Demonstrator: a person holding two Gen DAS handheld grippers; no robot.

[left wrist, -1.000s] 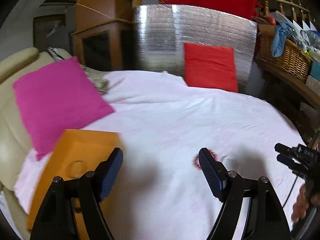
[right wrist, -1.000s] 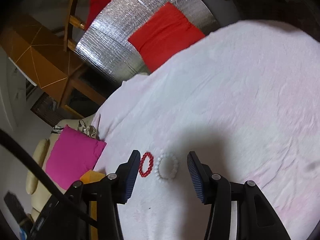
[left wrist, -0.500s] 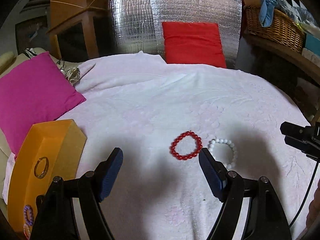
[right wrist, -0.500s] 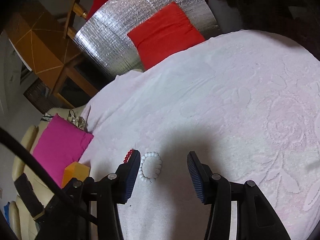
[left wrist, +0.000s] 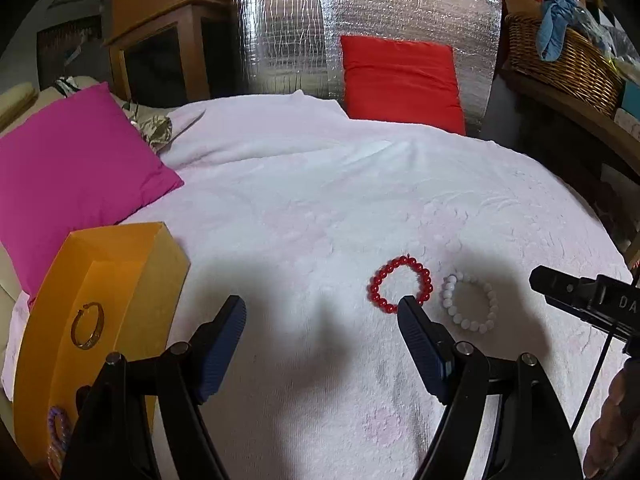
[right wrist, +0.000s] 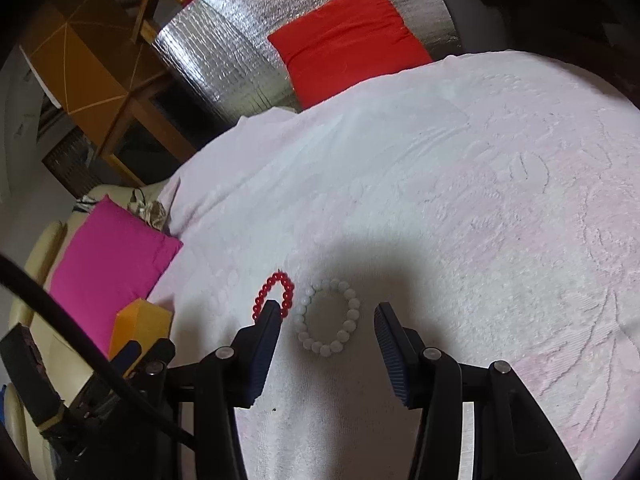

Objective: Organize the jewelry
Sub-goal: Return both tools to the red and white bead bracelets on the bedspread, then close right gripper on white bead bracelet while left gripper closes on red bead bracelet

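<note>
A red bead bracelet [left wrist: 400, 284] and a white bead bracelet [left wrist: 470, 302] lie side by side on the white bedspread [left wrist: 320, 184]. An orange box [left wrist: 92, 312] at the left holds a gold bangle [left wrist: 87, 326] and a purple bead bracelet [left wrist: 58, 430]. My left gripper [left wrist: 322, 312] is open and empty, its right finger just in front of the red bracelet. My right gripper [right wrist: 326, 314] is open and empty; the white bracelet [right wrist: 329, 322] lies between its fingertips, and the red bracelet [right wrist: 275, 294] is beside its left finger.
A pink cushion [left wrist: 68, 168] lies at the left behind the box. A red cushion [left wrist: 400, 80] leans on a silver foil panel [left wrist: 360, 28] at the back. A wicker basket [left wrist: 560, 56] stands on a shelf at the right. The orange box's corner [right wrist: 136, 322] shows in the right wrist view.
Both grippers have shifted over the bed so the two bracelets are now closer. The white bracelet has come between the right gripper's fingers. Both grippers stay open.
</note>
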